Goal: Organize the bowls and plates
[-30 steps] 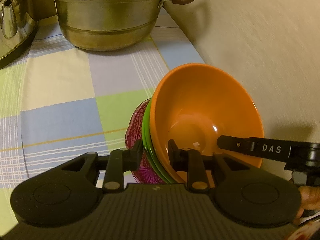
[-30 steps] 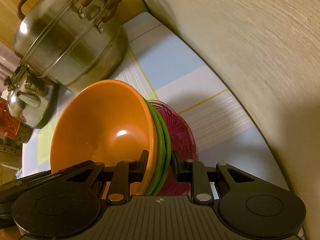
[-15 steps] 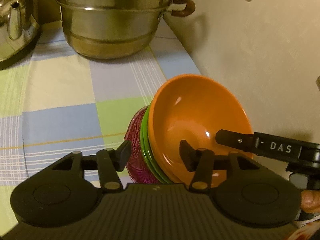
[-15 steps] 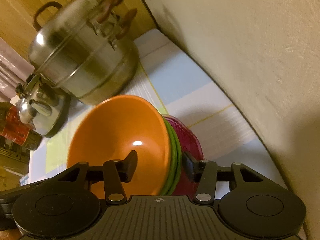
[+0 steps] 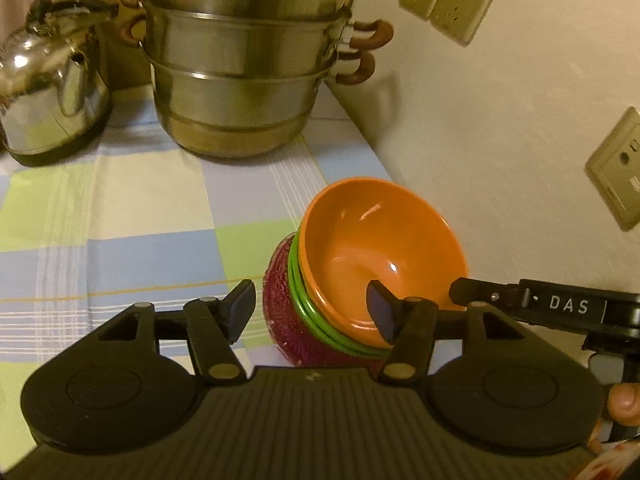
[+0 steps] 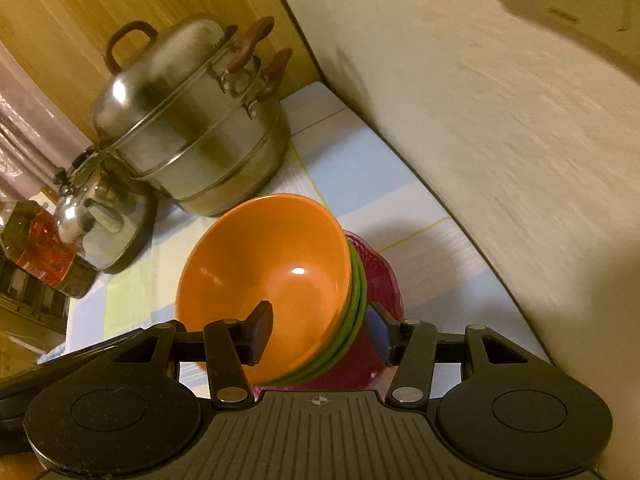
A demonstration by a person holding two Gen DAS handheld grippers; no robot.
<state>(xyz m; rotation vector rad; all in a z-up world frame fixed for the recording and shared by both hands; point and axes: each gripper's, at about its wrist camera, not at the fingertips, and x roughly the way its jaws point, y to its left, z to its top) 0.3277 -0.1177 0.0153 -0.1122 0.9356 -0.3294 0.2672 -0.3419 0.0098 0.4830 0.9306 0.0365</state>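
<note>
Left wrist view shows the left tool (image 5: 310, 310) with its jaws opening, set wide on either side of a stack of dishes and not touching it. On top sits an orange bowl (image 5: 380, 248). Under it are green plates (image 5: 304, 300), and at the bottom is a dark pink glass bowl (image 5: 280, 304). The stack leans on the tabletop (image 5: 120, 216) (it has a blue, green and cream checked cloth) close to the wall (image 5: 480, 140).

From the right wrist view, the right tool (image 6: 320, 330) is partly open too. One finger sits inside the orange bowl (image 6: 276, 264) and the other is beside the dark pink glass bowl (image 6: 380, 280); I cannot tell if that one touches it.

Behind the stack stand a big steel pot (image 5: 244, 76) and a shiny kettle (image 5: 52, 92).
</note>
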